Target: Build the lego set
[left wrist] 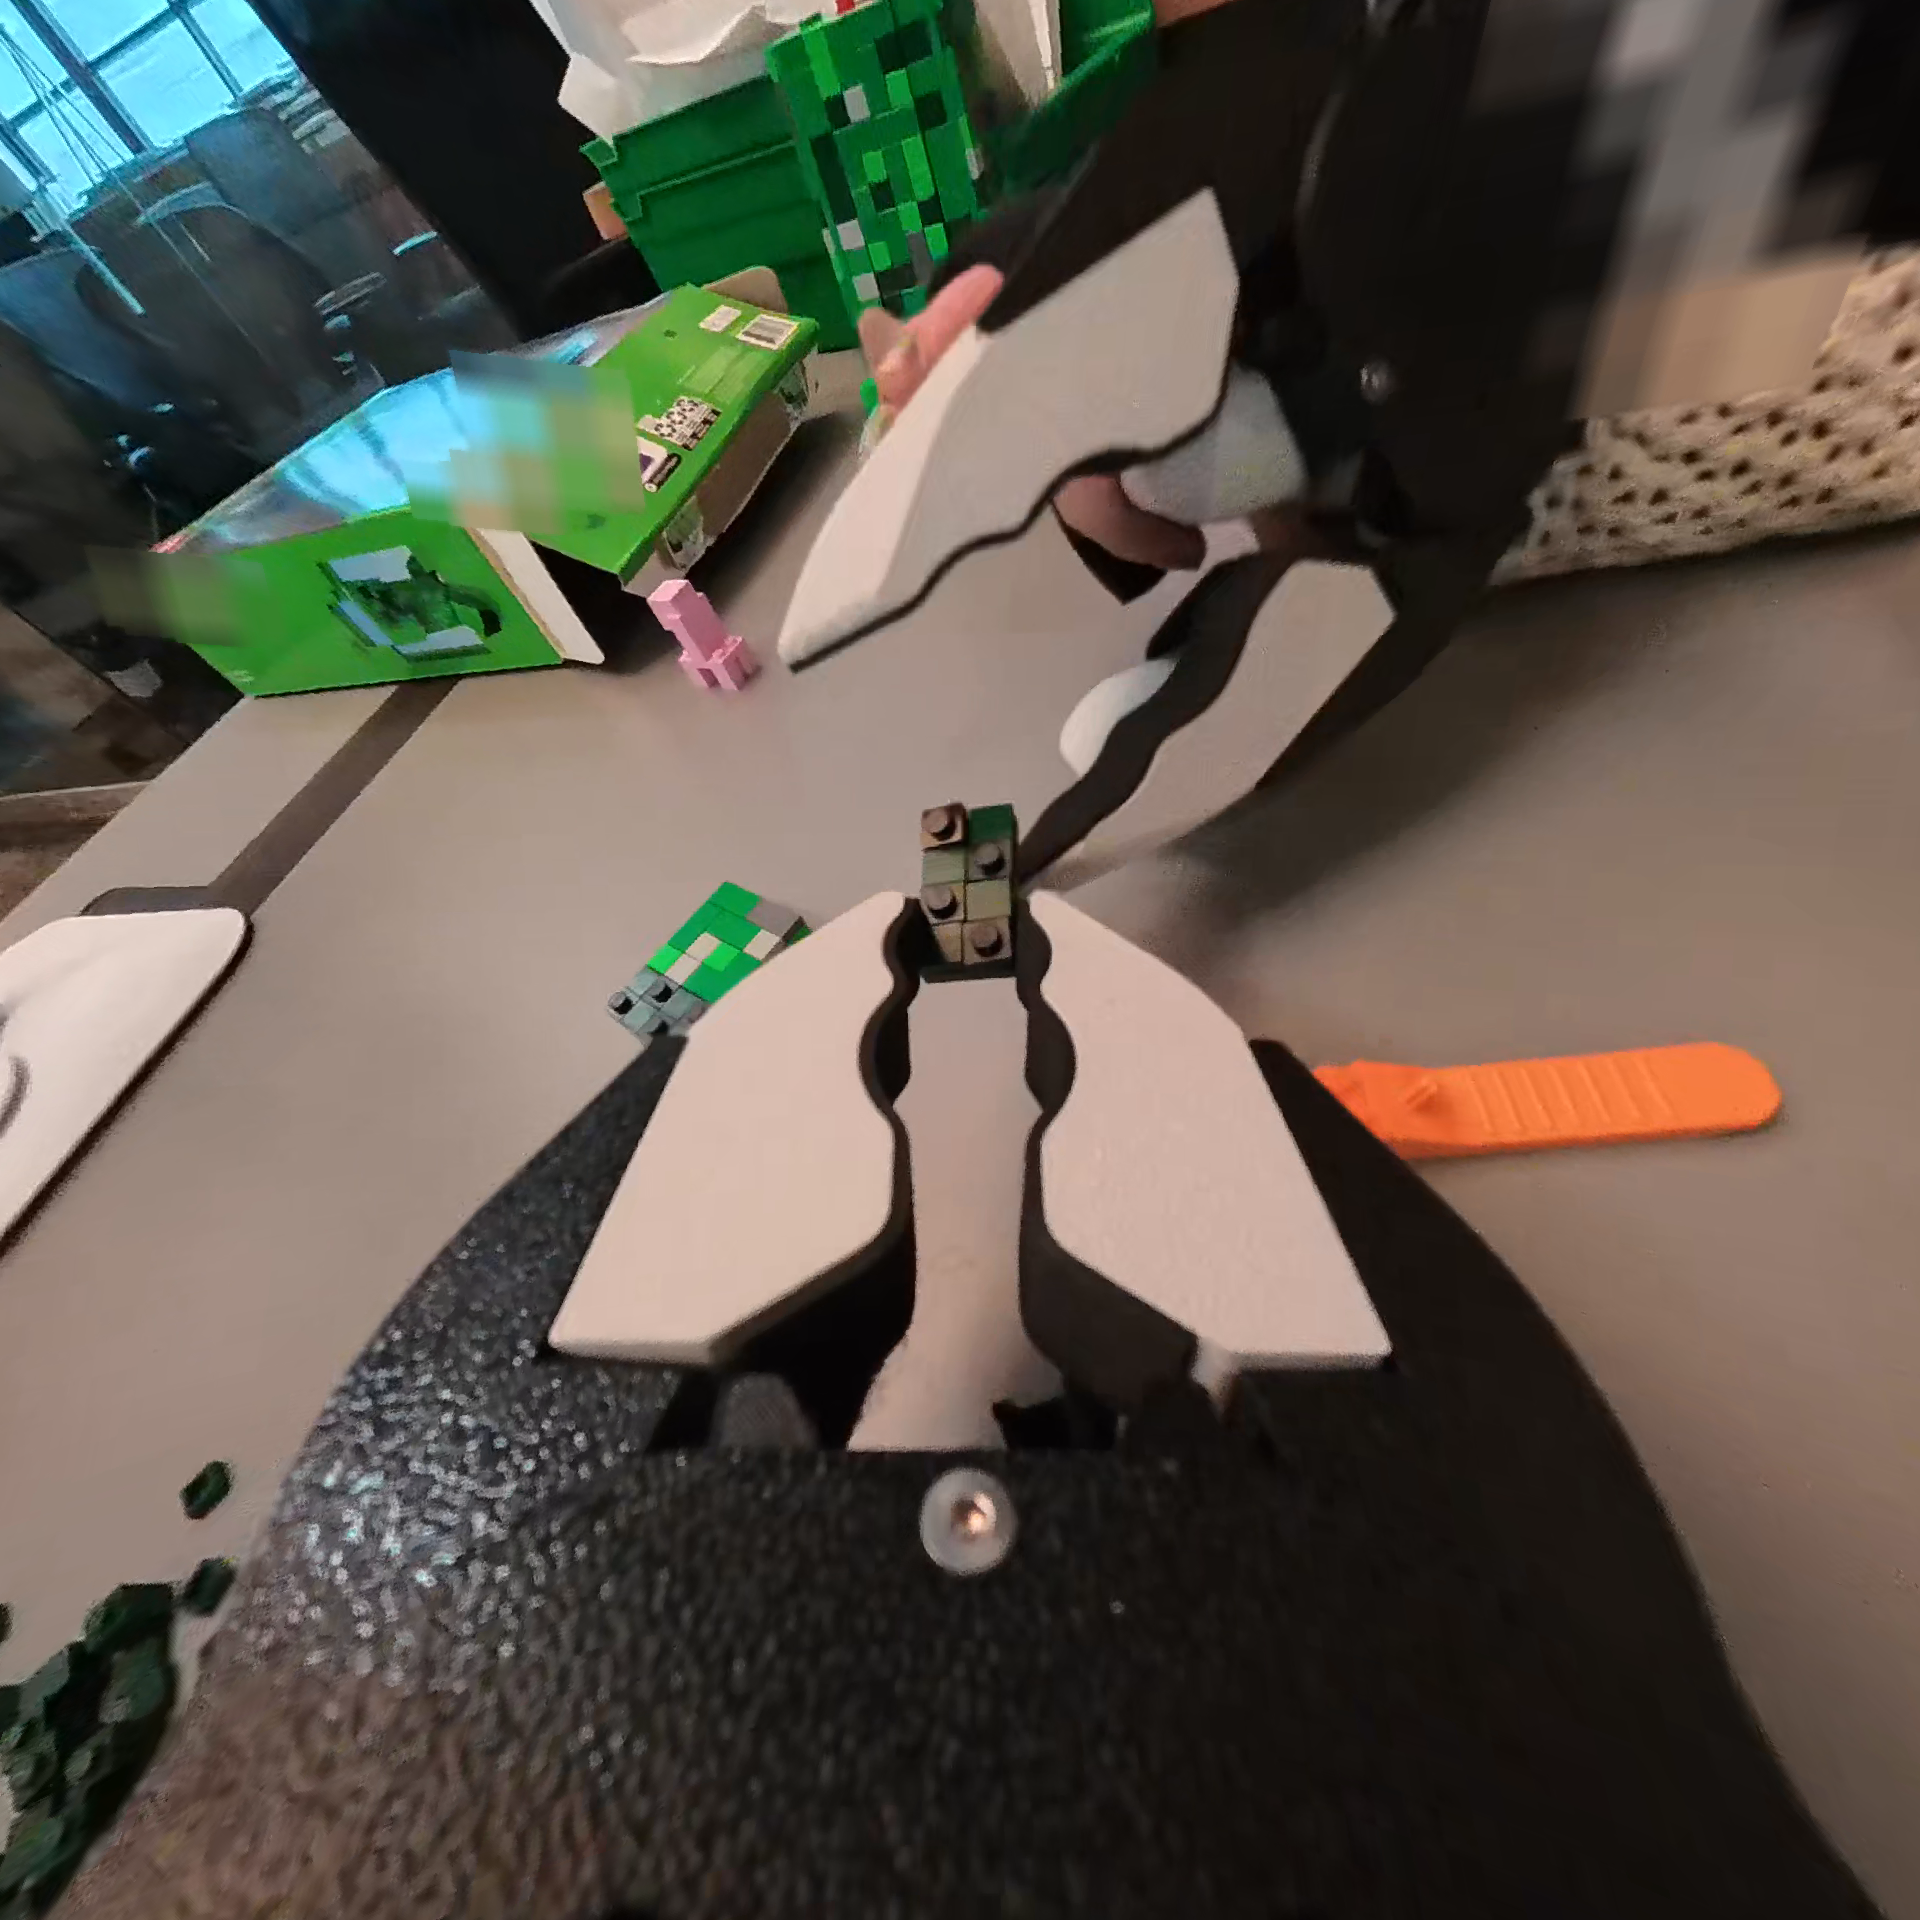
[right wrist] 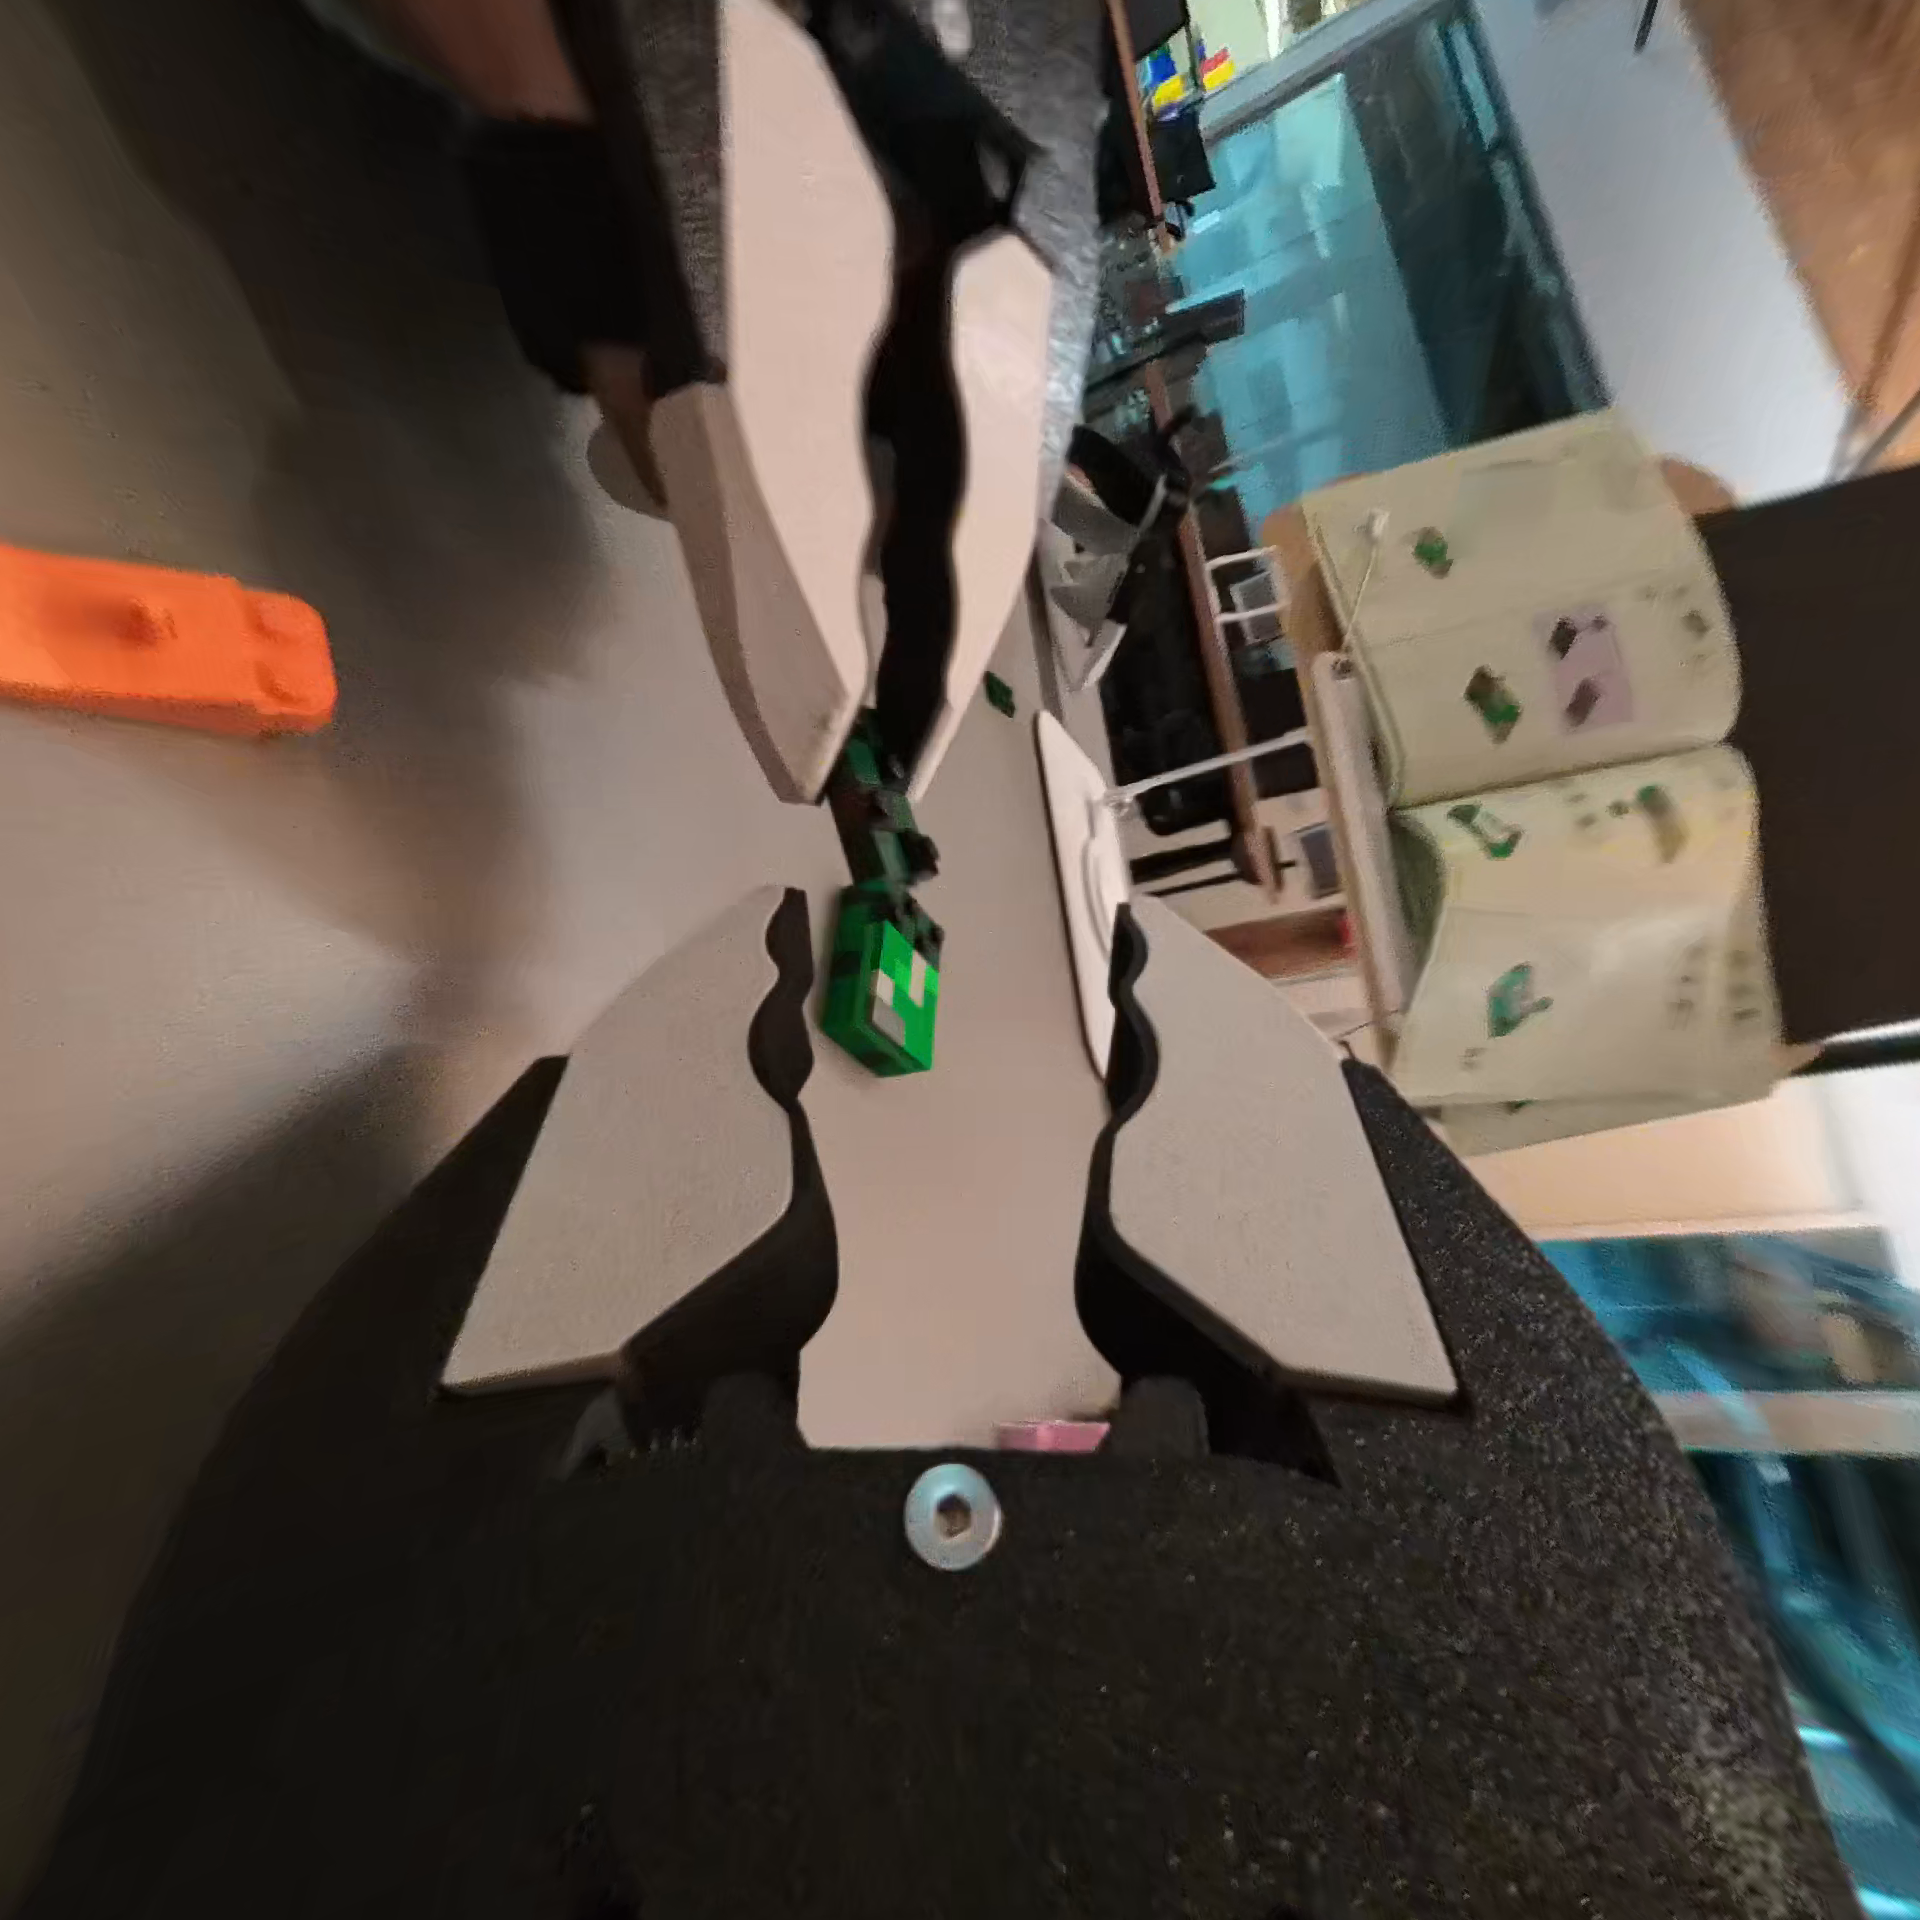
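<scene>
- Pinching a small studded brick stack (left wrist: pixel 968 896) at its lower end, the left gripper (left wrist: pixel 966 935) has its two white fingers (left wrist: pixel 790 1122) closed on the piece, which stands upright above the grey desk (left wrist: pixel 468 1195); the stack shows dark green, olive and black studded faces.
- Seen from the right wrist view, the same stack (right wrist: pixel 883 821) juts from the left gripper's tips toward the camera.
- The right gripper (right wrist: pixel 956 935) has its two fingers (right wrist: pixel 644 1143) spread wide with nothing between them; a green tiled brick block (right wrist: pixel 883 992) lies on the desk in the gap, near the left-hand finger, but whether it touches is unclear.
- That block (left wrist: pixel 717 961) sits just left of the left gripper's fingers in the left wrist view, with grey bricks at its near end.
- One orange brick separator (left wrist: pixel 1558 1096) lies flat to the right.
- A scatter of dark green small pieces (left wrist: pixel 73 1704) sits at the near left edge; the count is unclear.
- One white pad (left wrist: pixel 94 1029) lies at the left.
- Farther off stands one pink brick figure (left wrist: pixel 707 639).
- Behind it lies one green set box (left wrist: pixel 436 540) on its side.
- At the back rises one tall green built model (left wrist: pixel 883 156), beside green bins (left wrist: pixel 707 197).
</scene>
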Available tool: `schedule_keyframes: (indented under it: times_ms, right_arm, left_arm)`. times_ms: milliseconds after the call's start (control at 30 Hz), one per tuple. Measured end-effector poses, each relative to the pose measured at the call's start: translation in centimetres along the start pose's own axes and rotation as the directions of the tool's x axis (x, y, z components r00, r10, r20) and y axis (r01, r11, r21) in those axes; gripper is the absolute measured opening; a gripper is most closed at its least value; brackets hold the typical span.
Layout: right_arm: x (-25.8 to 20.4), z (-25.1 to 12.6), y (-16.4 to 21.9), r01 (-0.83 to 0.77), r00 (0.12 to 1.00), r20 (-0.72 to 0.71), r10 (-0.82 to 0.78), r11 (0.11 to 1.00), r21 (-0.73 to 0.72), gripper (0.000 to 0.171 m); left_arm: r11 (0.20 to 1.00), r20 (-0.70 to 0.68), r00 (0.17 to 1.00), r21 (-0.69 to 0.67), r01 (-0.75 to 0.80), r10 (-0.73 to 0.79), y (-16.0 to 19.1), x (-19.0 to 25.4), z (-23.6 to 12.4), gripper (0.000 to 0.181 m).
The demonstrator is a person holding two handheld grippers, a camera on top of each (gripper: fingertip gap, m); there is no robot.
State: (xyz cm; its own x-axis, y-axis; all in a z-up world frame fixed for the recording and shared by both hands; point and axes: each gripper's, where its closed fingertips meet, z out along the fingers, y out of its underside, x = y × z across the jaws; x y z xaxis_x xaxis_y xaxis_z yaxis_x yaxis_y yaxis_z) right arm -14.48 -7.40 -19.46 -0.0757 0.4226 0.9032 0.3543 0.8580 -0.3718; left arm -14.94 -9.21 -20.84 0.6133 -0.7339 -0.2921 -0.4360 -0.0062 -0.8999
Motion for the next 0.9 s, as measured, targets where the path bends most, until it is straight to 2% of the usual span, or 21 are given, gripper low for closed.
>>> schedule_keyframes:
  times_ms: [167, 467, 567, 900]
  right_arm:
    - [-0.8, 1.0, -0.1, 0.179, 0.983, -0.032, -0.181, 0.982, -0.065, 0.039]
    - [-0.5, 1.3, -0.2, 0.236, 0.967, -0.076, -0.243, 0.968, -0.092, 0.022]
    - [-0.2, 1.2, -0.3, 0.26, 0.958, -0.102, -0.269, 0.961, -0.092, 0.009]
    - [0.2, 1.2, -0.1, 0.366, 0.914, -0.13, -0.385, 0.918, -0.151, 0.007]
  left_arm:
    - [0.998, -0.021, 0.998, 0.033, 0.057, -0.056, -0.7, 0.3, 0.0, 0.017]
    - [0.997, -0.041, 0.997, 0.038, 0.07, -0.069, -0.9, 0.7, 0.2, 0.017]
    - [0.996, -0.054, 0.995, 0.032, 0.084, -0.082, -0.9, 0.9, 0.3, 0.017]
    - [0.991, -0.052, 0.99, 0.028, 0.132, -0.13, -1.1, 0.9, 0.4, 0.017]
